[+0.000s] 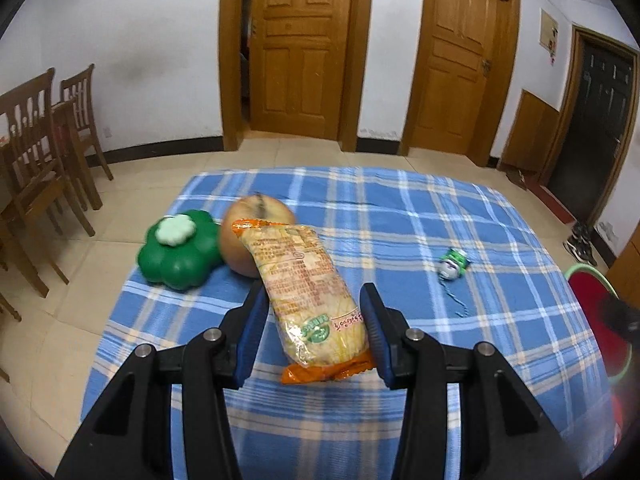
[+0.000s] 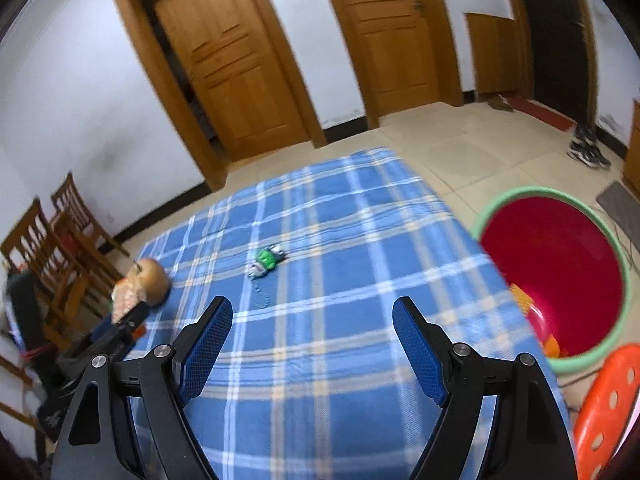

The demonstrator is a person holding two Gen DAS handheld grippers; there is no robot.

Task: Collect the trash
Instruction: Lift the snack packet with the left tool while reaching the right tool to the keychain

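Blue plaid cloth [image 1: 400,208] over table, tiled floor, white walls. Two chairs [image 1: 44,136] at left, two wooden doors [image 1: 300,48], one dark door [image 1: 600,120]. On cloth: one green box [image 1: 180,256], one apple [image 1: 248,240], one wrapper [image 1: 308,292] between spread left gripper [image 1: 314,336] fingers, ungripped; one keychain [image 1: 452,266]. Right gripper [image 2: 312,348] agape. One red bin [image 2: 556,272] beside table.

Apple [image 1: 256,236] half behind snack packet [image 1: 308,292]; green flower-shaped toy [image 1: 180,254] blurred; bin [image 1: 592,280] edge-cropped.

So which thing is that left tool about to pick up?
On the blue plaid tablecloth, look between the open jaws of the left hand-held gripper. There lies a long yellow snack packet with orange crimped ends, its far end by the apple; it is the only printed wrapper.
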